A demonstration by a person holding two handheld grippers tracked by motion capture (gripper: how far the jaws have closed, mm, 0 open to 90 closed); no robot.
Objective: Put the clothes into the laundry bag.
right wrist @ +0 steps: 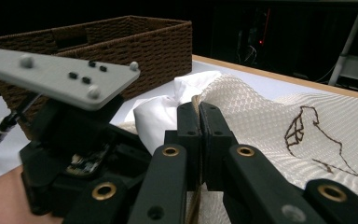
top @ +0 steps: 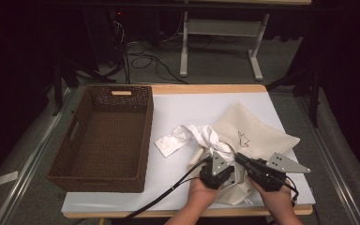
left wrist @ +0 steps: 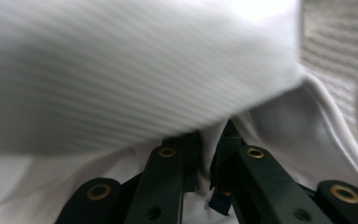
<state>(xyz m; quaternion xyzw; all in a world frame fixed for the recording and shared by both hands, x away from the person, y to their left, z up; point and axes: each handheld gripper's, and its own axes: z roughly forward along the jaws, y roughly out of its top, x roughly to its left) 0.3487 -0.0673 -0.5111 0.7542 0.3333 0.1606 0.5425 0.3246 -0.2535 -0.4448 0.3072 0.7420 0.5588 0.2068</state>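
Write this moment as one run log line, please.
left hand-held gripper: shut on white cloth | right hand-held gripper: shut on bag edge

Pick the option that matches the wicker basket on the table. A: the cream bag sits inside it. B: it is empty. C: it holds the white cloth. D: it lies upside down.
B: the wicker basket shows only its bare woven floor, while the white cloth and cream bag lie beside it.

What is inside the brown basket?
Nothing that I can see: the basket shows just its bare woven bottom. The near wall hides a thin strip of that bottom.
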